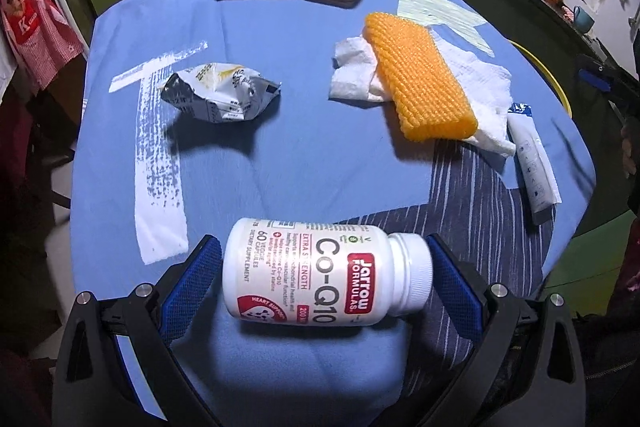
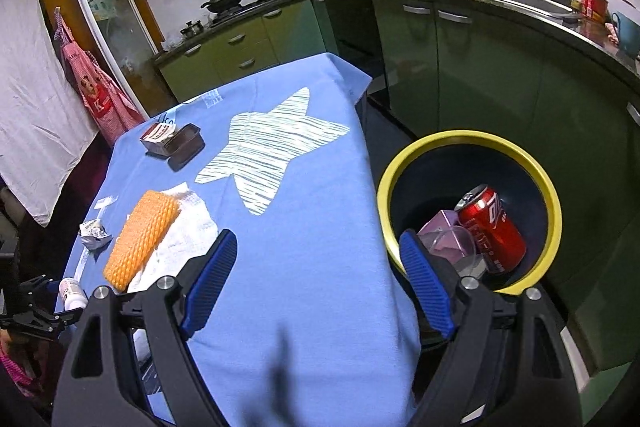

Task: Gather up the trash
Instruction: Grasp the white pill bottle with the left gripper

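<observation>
— Though lying sideways between the ribbed blue pads (image 1: pixel 454 279) of the left gripper (image 1: pixel 324 275), smooth white plastic supplement bottle (image 1: pixel 320 275), cap toward the right pad; touching or not, cannot tell.

— Beyond it?

— Crumpled foil wrapper (image 1: pixel 218 95) ahead-left, knobbly orange sponge (image 1: pixel 420 75) on white paper towel (image 1: pixel 476 87) ahead-right, on blue cloth (image 1: pixel 304 155).

— Right gripper (image 2: pixel 316 287)?

— Spread wide, empty; yellow-rimmed bin (image 2: pixel 472 141) just right, holding a red can (image 2: pixel 492 227).

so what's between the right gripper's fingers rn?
Nothing held. The right gripper is open, with only bare blue cloth showing between its fingers in the right wrist view; the bin sits off to its right.
</observation>
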The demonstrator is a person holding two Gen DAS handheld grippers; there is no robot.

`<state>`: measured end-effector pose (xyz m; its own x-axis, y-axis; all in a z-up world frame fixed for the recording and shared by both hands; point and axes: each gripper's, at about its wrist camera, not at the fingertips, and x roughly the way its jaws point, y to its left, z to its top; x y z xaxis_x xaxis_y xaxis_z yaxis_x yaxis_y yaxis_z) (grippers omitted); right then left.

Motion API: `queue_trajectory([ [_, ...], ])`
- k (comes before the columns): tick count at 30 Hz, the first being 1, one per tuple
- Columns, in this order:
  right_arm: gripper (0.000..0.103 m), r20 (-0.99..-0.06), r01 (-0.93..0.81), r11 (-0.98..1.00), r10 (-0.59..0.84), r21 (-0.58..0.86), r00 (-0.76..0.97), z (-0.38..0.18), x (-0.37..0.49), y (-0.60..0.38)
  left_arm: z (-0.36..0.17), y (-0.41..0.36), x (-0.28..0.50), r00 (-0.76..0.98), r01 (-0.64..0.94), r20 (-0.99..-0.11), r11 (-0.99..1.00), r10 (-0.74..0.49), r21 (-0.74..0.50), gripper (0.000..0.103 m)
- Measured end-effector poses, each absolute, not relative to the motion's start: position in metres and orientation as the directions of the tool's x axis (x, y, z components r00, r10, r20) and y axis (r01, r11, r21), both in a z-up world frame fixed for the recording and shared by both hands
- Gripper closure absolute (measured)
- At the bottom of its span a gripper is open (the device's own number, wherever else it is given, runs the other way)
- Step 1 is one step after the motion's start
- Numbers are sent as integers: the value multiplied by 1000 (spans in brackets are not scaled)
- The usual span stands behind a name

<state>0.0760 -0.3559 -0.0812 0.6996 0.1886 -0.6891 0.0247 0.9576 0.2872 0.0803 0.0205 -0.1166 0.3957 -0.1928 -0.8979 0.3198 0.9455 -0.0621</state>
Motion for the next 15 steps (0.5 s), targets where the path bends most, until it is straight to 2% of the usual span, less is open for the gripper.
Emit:
queue_trajectory([
  [1, 24, -688, 20, 958, 191, 287, 700, -80, 76, -355, -117, 21, 81, 394, 319, -899, 946, -192, -62, 5],
  [3, 24, -687, 14, 959, 192, 282, 701, -78, 77, -352, -119, 22, 80, 388, 316, -900, 946, -200, -73, 10],
  [4, 24, -686, 12, 959, 193, 282, 701, -78, 78, -352, -119, 23, 80, 384, 314, -899, 945, -210, -86, 16],
  [5, 24, -686, 11, 959, 193, 282, 702, -78, 78, -351, -119, 23, 81, 377, 313, -900, 945, -219, -99, 17],
  [15, 23, -671, 5, 959, 195, 285, 716, -70, 73, -352, -102, 20, 76, 409, 343, -886, 937, -219, -73, 17],
])
